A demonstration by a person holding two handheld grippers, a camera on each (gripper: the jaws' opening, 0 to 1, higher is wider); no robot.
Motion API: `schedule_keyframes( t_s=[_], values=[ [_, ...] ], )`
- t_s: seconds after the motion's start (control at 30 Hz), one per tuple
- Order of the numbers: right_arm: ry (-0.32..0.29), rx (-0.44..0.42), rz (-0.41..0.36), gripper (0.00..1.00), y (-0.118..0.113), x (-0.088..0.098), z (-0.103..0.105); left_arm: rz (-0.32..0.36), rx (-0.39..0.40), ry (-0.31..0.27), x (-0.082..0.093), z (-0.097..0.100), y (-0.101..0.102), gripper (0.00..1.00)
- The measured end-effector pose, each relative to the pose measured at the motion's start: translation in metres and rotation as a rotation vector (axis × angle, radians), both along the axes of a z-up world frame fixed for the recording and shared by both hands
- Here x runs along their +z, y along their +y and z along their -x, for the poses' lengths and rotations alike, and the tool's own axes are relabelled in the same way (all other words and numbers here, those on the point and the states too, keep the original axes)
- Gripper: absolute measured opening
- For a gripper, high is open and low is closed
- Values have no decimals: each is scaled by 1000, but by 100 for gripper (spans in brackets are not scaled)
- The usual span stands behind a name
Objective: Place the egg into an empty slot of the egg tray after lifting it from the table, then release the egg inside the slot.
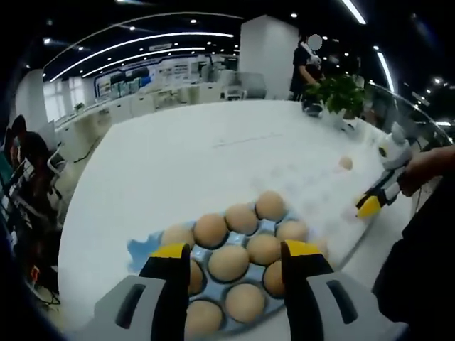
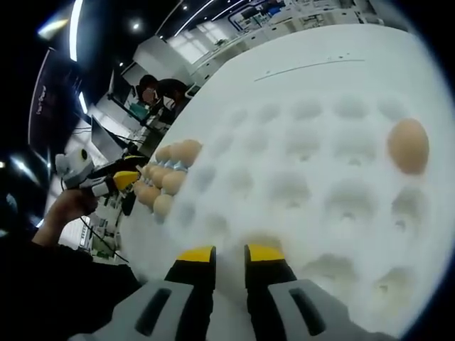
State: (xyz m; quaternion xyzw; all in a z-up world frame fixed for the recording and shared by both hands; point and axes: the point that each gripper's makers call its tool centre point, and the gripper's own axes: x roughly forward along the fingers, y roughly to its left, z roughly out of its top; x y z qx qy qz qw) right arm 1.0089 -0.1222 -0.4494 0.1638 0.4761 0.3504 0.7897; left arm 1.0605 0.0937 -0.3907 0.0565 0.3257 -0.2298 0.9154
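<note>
One tan egg [image 2: 408, 145] sits in a slot of the white moulded egg tray [image 2: 298, 185] near the tabletop's far edge. Right hand-held gripper [image 2: 229, 257] nearly pressed together, empty; left hand-held gripper [image 1: 233, 257] spread over a blue tray of brown eggs [image 1: 234, 259]. Placement looks done, judging by the empty jaws.

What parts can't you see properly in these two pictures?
- Left gripper view: the left gripper covers part of the blue tray, so its nearest eggs are partly hidden.
- Right gripper view: the right gripper hides the white tray beneath its tips.
- Right gripper view: the brown eggs are too bunched to count.
</note>
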Motion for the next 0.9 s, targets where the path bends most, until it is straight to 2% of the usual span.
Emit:
schedule_keyframes(
  t_s=[0.43,0.77,0.83,0.9],
  values=[
    [-16,2,-7,16,0,0,0,-65,-131,4,-6,11,-46,56],
    [-24,1,-9,16,0,1,1,-136,-235,13,-18,19,-77,60],
    [-28,2,-9,16,0,1,1,-166,-259,10,-21,19,-81,60],
    [-29,2,-11,16,0,1,1,-264,-294,2,-27,19,-79,63]
  ],
)
